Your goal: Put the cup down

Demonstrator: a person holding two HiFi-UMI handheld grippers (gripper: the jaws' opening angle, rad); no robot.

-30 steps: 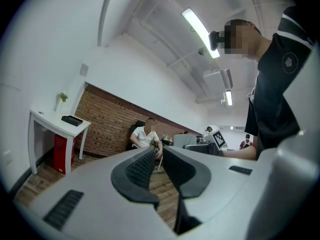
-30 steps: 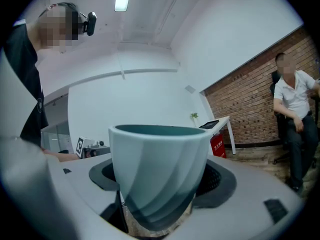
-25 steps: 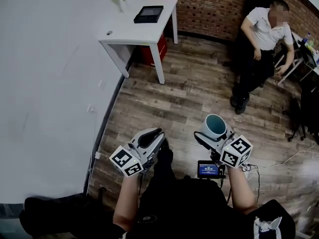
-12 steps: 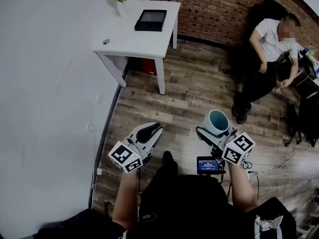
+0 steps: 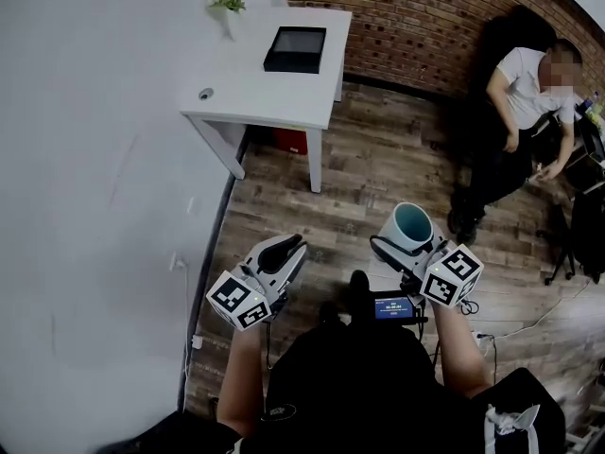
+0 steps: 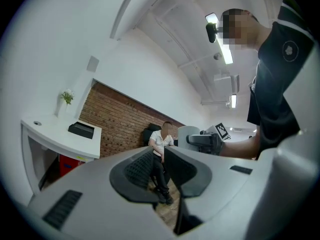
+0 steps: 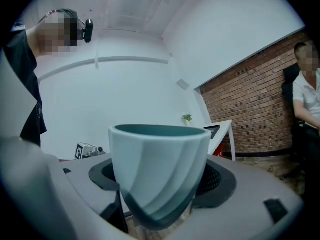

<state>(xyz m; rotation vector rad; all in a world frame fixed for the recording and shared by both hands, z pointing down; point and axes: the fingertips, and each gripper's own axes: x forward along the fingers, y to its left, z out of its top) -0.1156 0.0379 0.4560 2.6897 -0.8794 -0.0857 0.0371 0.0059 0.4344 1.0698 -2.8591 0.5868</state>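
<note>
A pale blue-green cup with a dark teal inside stands upright between the jaws of my right gripper, which is shut on it. It hangs in the air above the wooden floor, right of centre in the head view. My left gripper is level with it on the left, shut with nothing between its jaws. The white table lies ahead and to the left, some way off both grippers.
On the white table rest a black tray, a small potted plant and a small round thing. A red box sits under it. A person sits by the brick wall at right. White wall at left.
The table has come nearer and further right in the head view as I walk toward it. Both grippers keep their pose; the cup stays held.
</note>
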